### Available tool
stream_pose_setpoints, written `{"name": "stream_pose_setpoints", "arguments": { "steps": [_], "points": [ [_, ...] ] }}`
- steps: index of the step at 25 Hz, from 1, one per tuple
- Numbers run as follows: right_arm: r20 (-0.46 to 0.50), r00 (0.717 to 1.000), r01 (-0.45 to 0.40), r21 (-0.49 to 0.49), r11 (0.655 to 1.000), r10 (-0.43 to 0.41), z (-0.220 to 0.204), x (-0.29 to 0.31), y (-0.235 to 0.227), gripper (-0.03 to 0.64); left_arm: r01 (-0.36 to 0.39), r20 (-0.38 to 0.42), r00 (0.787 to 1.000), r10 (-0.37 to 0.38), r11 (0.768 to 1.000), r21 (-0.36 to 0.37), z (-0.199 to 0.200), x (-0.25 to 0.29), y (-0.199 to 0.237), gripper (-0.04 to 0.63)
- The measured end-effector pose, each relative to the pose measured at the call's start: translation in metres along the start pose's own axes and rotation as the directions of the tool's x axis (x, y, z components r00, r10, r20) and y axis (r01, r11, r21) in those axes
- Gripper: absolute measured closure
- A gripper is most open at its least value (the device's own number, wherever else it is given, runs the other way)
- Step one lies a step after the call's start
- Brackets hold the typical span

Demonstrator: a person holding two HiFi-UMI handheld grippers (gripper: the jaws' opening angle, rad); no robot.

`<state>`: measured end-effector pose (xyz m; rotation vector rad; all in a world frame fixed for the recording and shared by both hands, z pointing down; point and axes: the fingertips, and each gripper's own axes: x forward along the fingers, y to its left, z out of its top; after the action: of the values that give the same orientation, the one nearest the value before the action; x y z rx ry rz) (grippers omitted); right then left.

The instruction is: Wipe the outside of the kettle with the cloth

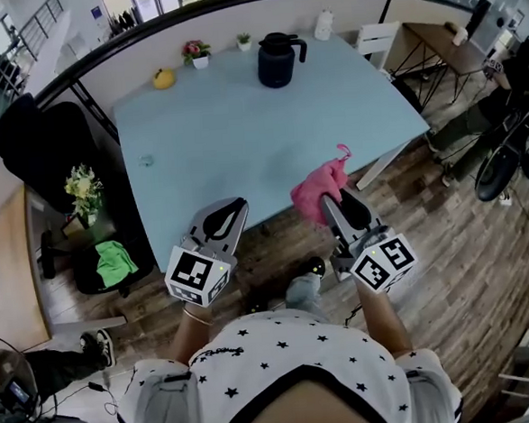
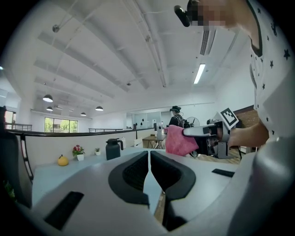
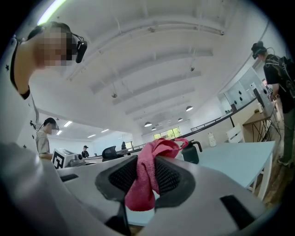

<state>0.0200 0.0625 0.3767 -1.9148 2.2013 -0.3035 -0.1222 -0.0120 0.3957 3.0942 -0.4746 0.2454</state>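
A dark blue kettle with a handle stands at the far side of the pale blue table; it also shows small in the left gripper view as the kettle and behind the cloth as the kettle. My right gripper is shut on a pink cloth, which bunches between its pads and hangs over the table's near edge; the cloth fills the jaws. My left gripper is shut with nothing in it, held near the table's front edge. Both grippers are far from the kettle.
A yellow fruit-shaped object, a small flower pot, a tiny plant pot and a white bottle line the table's back edge. A black chair and flowers stand left; a white chair and desks right.
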Motion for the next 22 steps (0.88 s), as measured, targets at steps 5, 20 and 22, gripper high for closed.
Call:
{"name": "stream_pose_setpoints", "arguments": {
  "steps": [5, 20, 22],
  "points": [
    [-0.026, 1.0, -0.011, 0.015, 1.0, 0.011, 0.001, 0.005, -0.047, 0.505, -0.008, -0.022, 1.0, 0.008, 1.0, -0.01, -0.001, 0.048, -0.004, 0.557],
    [-0.023, 0.994, -0.104, 0.071, 0.992, 0.106, 0.021, 0.031, -0.15, 0.506, -0.125, -0.046, 0.991, 0.125, 0.992, 0.01, 0.022, 0.134, -0.005, 0.557],
    [-0.029, 0.993, -0.113, 0.075, 0.991, 0.115, 0.023, 0.034, -0.161, 0.505, -0.136, -0.041, 0.99, 0.136, 0.991, 0.01, 0.026, 0.143, -0.006, 0.557]
  ]
}}
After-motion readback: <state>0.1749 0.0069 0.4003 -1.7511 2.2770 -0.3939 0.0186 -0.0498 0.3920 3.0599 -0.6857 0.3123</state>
